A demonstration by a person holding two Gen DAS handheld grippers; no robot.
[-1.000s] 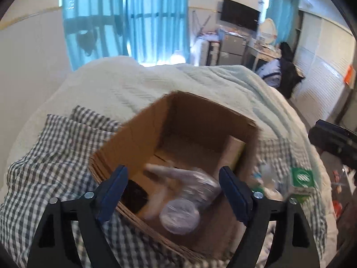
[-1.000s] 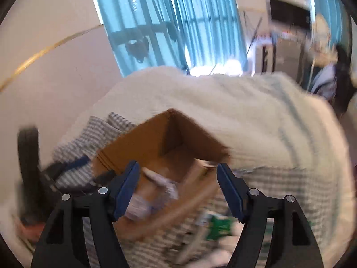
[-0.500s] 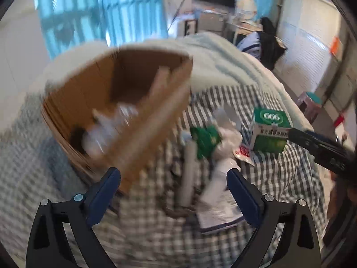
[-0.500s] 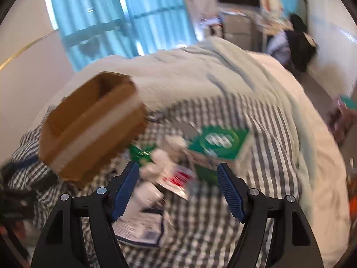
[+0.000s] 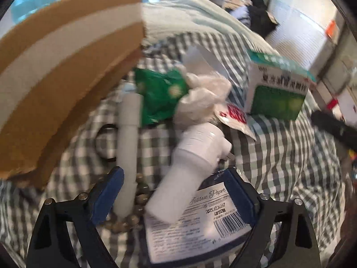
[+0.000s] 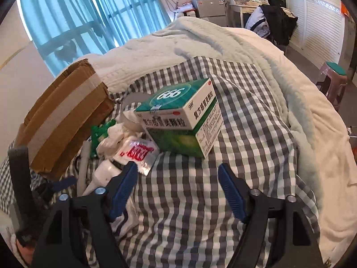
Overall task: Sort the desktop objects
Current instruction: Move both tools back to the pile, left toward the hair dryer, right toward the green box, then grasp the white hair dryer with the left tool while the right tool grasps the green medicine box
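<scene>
Two tools hang over a bed covered by a checked cloth [image 6: 234,122], and both have their jaws wide apart with nothing between them. The left tool [image 5: 176,196] is low above a tissue paper pack [image 5: 196,227], a white plug-shaped device [image 5: 191,158] lying across this pack, a white tube [image 5: 128,143] and a string of beads [image 5: 136,203]. The right tool [image 6: 177,189] is over bare cloth, just in front of a green and white medicine box [image 6: 183,122]. Beside this box, toward the left edge of the cloth, lie a red and white sachet [image 6: 138,151], crumpled white plastic [image 6: 113,136] and a green packet [image 6: 99,134], all touching in one heap. The cardboard box [image 6: 64,114] stands at the left edge of the cloth, touching the heap. A pale blanket [image 6: 200,42] covers the far part of the bed.
</scene>
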